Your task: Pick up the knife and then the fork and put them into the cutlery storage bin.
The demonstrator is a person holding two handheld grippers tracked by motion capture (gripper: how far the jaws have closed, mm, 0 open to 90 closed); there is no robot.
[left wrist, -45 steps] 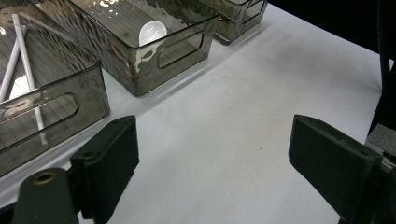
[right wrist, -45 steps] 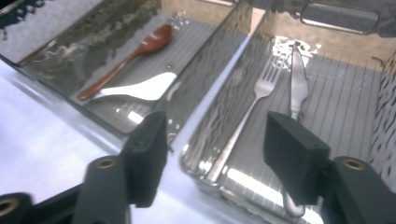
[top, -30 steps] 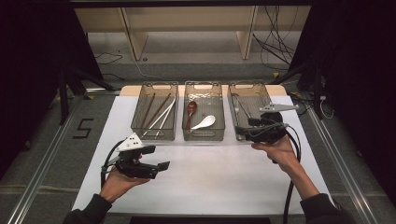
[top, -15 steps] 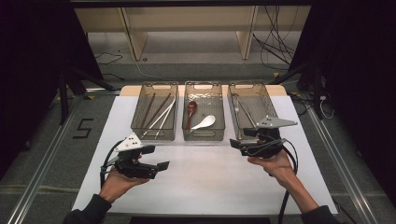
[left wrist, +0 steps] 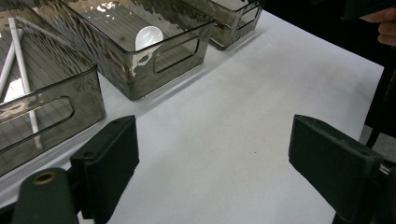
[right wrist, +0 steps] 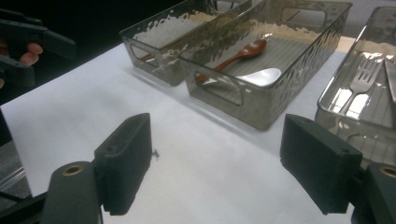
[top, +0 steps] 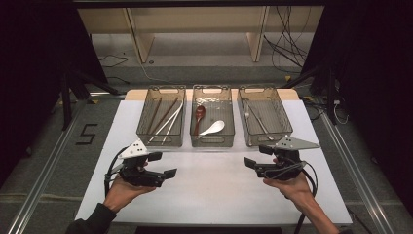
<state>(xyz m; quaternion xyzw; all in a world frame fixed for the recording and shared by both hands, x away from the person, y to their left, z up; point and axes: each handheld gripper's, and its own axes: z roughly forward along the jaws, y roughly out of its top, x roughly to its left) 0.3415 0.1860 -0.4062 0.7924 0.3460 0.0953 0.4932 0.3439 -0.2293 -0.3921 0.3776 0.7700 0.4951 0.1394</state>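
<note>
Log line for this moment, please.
left gripper: open, empty | right gripper: jaws just opening, empty, near fork bin | spoons: in middle bin

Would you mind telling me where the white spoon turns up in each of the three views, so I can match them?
High view: white spoon in the middle bin, beside the brown spoon.
Left gripper view: its bowl at top, behind the bin's near wall.
Right gripper view: white spoon at upper centre, nearer than the brown spoon.
Shared landmark: the middle bin's handle cutout.
</note>
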